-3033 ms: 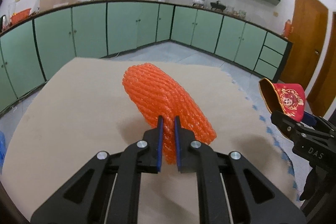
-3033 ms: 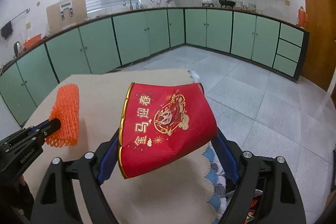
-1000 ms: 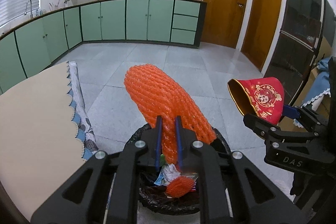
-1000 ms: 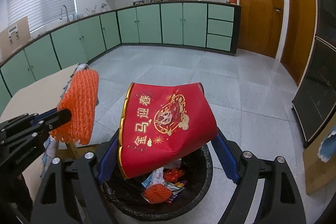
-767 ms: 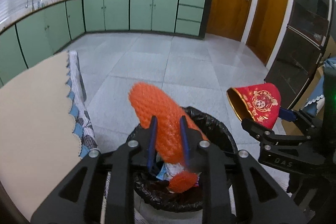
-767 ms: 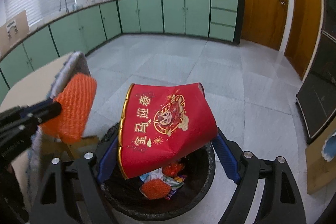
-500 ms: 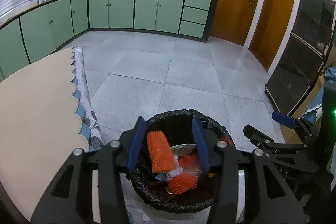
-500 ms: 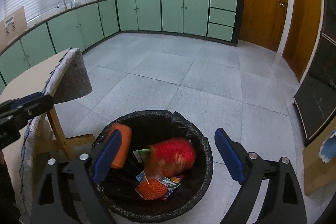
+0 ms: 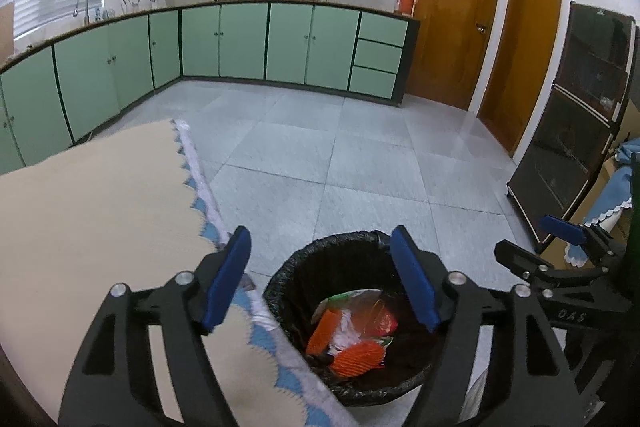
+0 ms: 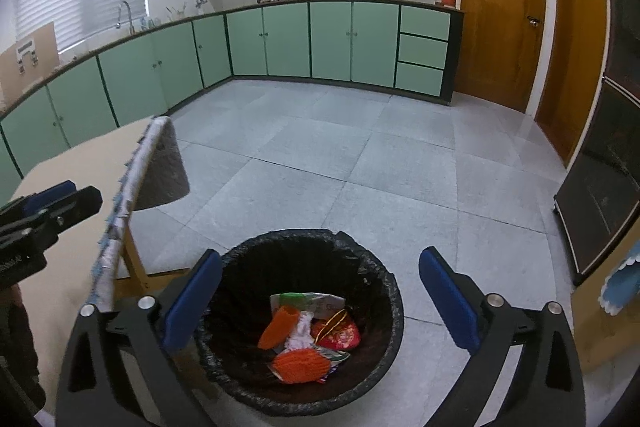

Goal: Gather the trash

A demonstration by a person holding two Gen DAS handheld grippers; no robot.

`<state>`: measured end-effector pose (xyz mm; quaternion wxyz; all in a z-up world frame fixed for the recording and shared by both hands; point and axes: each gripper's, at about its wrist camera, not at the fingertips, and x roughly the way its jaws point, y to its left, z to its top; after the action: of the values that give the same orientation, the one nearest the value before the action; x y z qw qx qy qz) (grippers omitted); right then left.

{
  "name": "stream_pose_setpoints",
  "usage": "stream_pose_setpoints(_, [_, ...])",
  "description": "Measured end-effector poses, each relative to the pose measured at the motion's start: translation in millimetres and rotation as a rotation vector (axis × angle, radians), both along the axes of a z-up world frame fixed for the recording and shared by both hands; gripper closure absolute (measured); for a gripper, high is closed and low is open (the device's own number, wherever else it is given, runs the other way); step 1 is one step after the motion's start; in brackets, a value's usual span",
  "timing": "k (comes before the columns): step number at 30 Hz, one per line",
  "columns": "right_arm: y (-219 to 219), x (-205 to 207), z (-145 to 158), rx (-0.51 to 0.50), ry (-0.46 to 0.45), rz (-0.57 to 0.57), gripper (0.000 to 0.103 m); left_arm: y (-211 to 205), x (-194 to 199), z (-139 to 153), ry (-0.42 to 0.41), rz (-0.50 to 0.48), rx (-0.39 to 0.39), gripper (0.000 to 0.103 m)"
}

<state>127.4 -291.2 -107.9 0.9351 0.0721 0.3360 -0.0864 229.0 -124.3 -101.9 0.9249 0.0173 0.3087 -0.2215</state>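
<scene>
on the left lies the beige tablecloth with a blue scalloped trim, draped over the wooden-legged table; no trash shows on the part of it in view. the left gripper hangs over the table's near edge and the bin beside it, its jaws opening, with nothing between the blue pads.

just right of the table stands the round bin lined with a black plastic bag, on the grey tiled floor. the trash is inside it: a rolled orange foam fruit net leaning at the left of the heap, a second flattened orange foam net at the near side, a crumpled white tissue between them, a green-and-white plastic wrapper at the far side, and the red paper envelope with gold trim at the right.

all of it looks very light and soft. the nets are springy and would squash flat under a pinch, so a hold across the middle of the roll should be safest; the mesh gives plenty of friction. the envelope is thin, creased paper, best taken by an edge or a fold, and it may flutter. nothing here seems fragile.

the right gripper is above the bin's mouth, its jaws opening wide, empty.
</scene>
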Motion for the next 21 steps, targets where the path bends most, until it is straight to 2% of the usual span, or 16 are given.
stream_pose_setpoints(2, [4, -8, 9, 0.027, -0.006, 0.012, 0.006, 8, -10, 6, -0.022, 0.000, 0.008, 0.025])
stream_pose_setpoints(12, [35, -54, 49, 0.065, -0.064, 0.043, 0.006, 37, -60, 32, -0.085, 0.014, 0.033, 0.019])
stream_pose_setpoints(21, [52, -91, 73, 0.061, -0.110, 0.025, 0.006, 56, -102, 53, -0.114, 0.022, -0.007, 0.016])
